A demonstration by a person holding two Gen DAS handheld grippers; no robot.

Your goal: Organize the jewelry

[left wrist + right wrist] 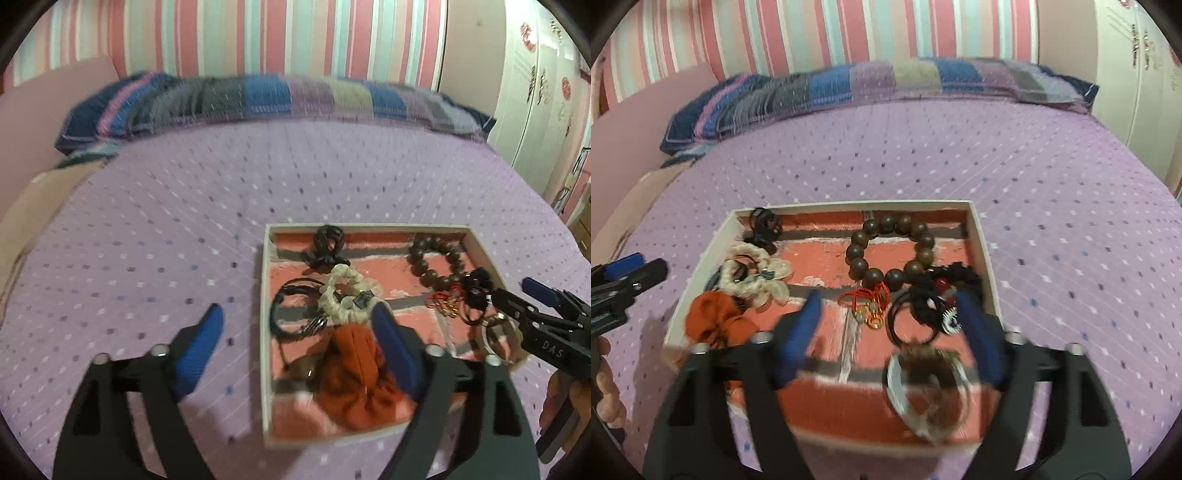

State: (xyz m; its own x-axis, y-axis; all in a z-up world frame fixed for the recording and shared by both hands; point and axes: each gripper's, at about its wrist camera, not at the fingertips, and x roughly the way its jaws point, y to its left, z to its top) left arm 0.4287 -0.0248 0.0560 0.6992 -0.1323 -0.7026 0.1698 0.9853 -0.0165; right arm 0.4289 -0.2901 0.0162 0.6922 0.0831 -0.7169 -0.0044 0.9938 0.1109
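A shallow white box (982, 236) with a red and grey lining lies on the purple bed cover (1052, 206), and all the jewelry is inside this box. At the far wall of the box there is a bracelet of dark wooden beads (890, 251), and in the far left corner a small black hair tie (764, 225). Along the left wall lie a cream scrunchie (757, 277) and, nearer, an orange scrunchie (716, 321). Near the right wall are a red cord with gold charms (868, 302) and a black cord bundle (923, 306); a blurred round ring-shaped piece (927, 387) is at the near right part. The left gripper (295, 350) is wide open over the left wall of the box and holds nothing. The right gripper (894, 336) is also wide open above the near part of the box, with nothing pressed between its blue pads.
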